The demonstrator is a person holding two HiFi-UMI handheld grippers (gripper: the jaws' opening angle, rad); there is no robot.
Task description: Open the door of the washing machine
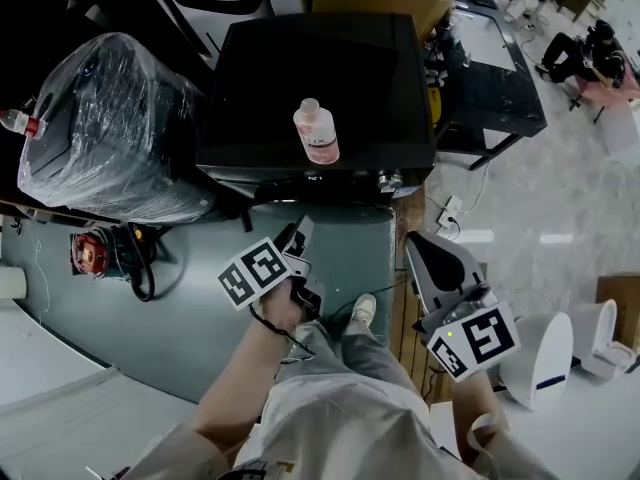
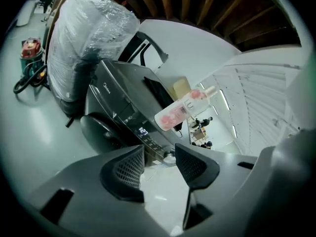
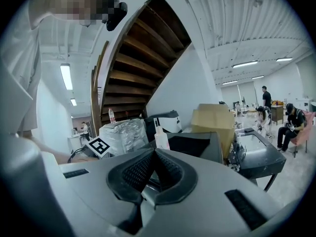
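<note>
At twelve o'clock from my left gripper [image 2: 159, 153], jaws apart, empty: washing machine [image 2: 118, 100], lettered Midea. Right gripper [image 3: 154, 153] jaws closed.

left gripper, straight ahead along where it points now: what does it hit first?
Probably the control panel on the front of the washing machine, which shows in the gap between the tips of the open left gripper. Nothing else shows in that gap, though depth is hard to judge.

Grey floor [image 1: 100, 308], with pale tiles [image 1: 560, 198] to one side. Wooden staircase [image 3: 143, 58] against white wall [image 3: 182, 88]. Fluorescent strips [image 3: 65, 76] lit overhead. Plastic-wrapped unit [image 1: 110, 128], cardboard box [image 3: 215, 120] and black table [image 1: 500, 78] present.
</note>
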